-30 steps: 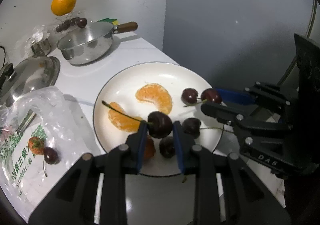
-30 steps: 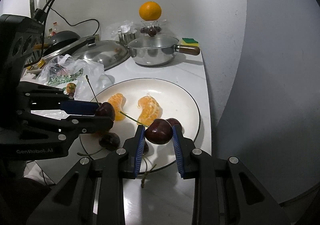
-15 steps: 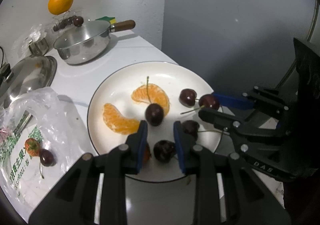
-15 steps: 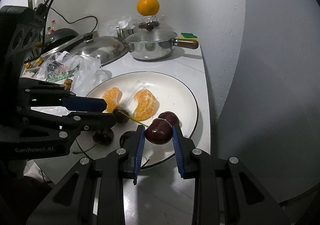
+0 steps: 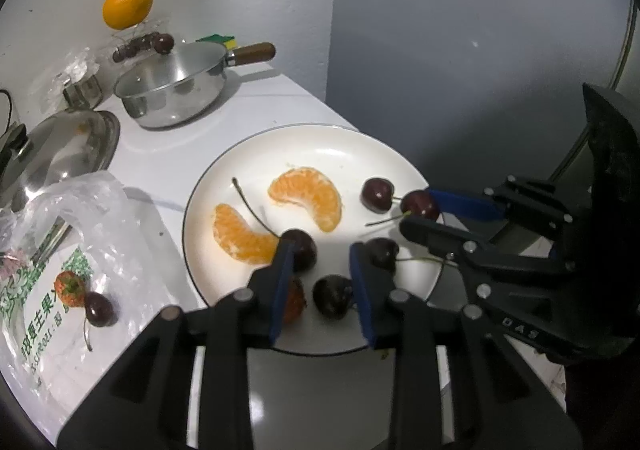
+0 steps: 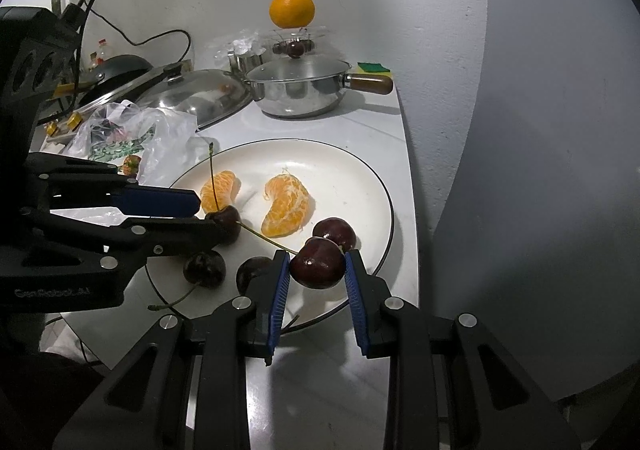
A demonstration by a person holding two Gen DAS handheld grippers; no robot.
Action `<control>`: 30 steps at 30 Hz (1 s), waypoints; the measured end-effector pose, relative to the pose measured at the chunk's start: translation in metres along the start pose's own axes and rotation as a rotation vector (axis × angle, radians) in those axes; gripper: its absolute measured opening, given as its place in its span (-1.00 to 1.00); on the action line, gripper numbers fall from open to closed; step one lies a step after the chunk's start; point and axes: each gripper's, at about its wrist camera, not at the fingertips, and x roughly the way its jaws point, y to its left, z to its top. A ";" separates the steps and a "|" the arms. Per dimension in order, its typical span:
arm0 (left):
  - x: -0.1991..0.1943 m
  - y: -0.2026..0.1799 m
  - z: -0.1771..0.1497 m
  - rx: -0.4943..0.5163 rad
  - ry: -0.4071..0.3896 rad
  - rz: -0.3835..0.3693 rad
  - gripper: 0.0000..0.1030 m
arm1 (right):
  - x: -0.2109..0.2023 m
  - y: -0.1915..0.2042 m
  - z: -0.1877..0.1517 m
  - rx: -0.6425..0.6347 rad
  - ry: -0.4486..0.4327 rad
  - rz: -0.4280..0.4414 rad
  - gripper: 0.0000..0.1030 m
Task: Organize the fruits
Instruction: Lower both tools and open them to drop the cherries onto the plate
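right claw [image 6: 316, 274]: i am pinching a dark cherry [image 6: 318, 264] between both pads, over the near rim of the plate [image 6: 360, 174].
left claw [image 5: 320, 270]: i am holding it apart, gripping nothing; a stemmed cherry [image 5: 302, 250] is lying against the left pad.
reason: i am grouping cherries beside the orange segments [image 5: 308, 196].
axis: the held cherry's stem is pointing left, toward the plate's middle.

A white plate [image 6: 372, 186] crowded with cherries [image 5: 378, 190] and orange segments [image 5: 310, 196] leaves bare room at its far side. A saucepan [image 6: 298, 92] and plastic bag [image 5: 60, 250] hem the counter [image 6: 384, 130] around it.
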 end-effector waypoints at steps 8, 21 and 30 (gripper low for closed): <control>-0.009 0.002 -0.002 -0.006 -0.017 -0.001 -0.22 | 0.000 0.003 0.001 0.001 0.008 -0.013 -0.26; -0.026 0.012 -0.007 -0.027 -0.051 0.011 0.07 | -0.009 0.013 0.005 -0.006 -0.004 -0.022 -0.14; -0.043 0.025 -0.013 -0.047 -0.077 0.018 0.07 | -0.015 0.028 0.011 -0.029 -0.012 -0.029 -0.14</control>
